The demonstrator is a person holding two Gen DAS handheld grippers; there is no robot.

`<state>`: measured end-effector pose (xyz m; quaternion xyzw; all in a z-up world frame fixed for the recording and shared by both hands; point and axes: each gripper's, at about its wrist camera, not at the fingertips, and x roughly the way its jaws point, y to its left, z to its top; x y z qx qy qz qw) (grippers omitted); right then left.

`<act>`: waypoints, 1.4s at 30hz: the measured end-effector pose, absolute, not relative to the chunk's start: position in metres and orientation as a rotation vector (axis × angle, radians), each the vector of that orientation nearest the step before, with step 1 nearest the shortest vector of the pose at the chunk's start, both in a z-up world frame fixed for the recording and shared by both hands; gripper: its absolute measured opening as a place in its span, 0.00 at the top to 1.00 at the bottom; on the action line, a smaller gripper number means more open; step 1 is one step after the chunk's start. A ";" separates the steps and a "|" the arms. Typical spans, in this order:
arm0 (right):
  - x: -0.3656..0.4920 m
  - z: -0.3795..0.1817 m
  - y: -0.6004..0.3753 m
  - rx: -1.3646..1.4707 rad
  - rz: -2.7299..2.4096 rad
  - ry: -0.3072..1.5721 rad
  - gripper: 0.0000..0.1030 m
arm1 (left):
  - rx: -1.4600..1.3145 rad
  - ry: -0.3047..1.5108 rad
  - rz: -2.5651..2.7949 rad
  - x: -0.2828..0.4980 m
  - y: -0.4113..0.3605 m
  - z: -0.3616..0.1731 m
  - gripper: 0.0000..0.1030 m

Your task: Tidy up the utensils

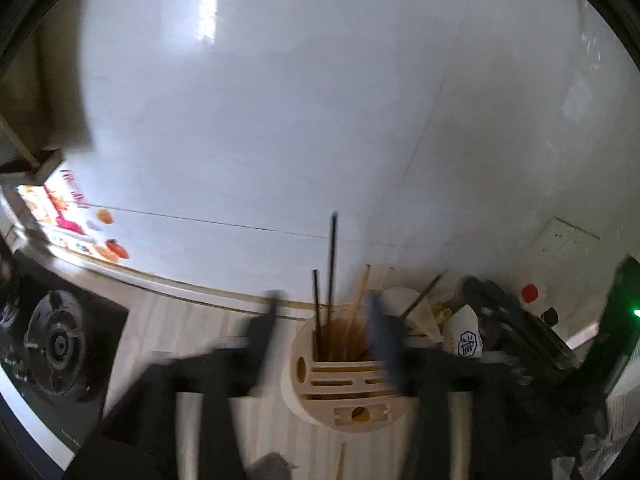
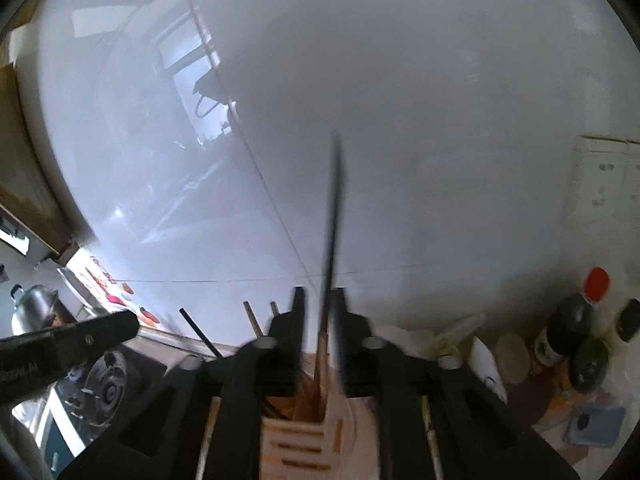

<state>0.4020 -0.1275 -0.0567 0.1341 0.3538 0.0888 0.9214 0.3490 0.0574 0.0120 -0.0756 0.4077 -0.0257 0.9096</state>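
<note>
A round wooden utensil holder [image 1: 346,384] with slots stands on the counter, with black chopsticks [image 1: 330,268] and several wooden chopsticks [image 1: 360,300] upright in its square hole. My left gripper [image 1: 326,316] is open, its blurred fingers on either side of the holder. In the right wrist view my right gripper [image 2: 320,300] is nearly shut on a black chopstick [image 2: 335,216] that stands upright, its lower end over the holder [image 2: 304,436]. The left gripper's finger [image 2: 68,340] shows at the left.
A gas burner [image 1: 60,344] lies on the counter to the left. Bottles, one with a red cap [image 2: 576,320], white cups [image 1: 464,334] and clutter stand to the right. A white tiled wall [image 1: 280,120] rises behind. A steel pot [image 2: 32,308] sits far left.
</note>
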 end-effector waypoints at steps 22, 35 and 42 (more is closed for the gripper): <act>0.240 -0.134 -0.230 0.346 -0.055 1.002 0.28 | -0.008 1.145 0.110 0.244 0.032 -0.151 0.00; 0.185 -0.237 -0.294 0.473 -0.175 1.275 0.51 | 0.016 1.414 0.001 0.222 -0.017 -0.261 0.24; 0.174 -0.260 -0.292 0.445 -0.135 1.354 0.59 | 0.028 1.458 -0.020 0.215 -0.032 -0.291 0.58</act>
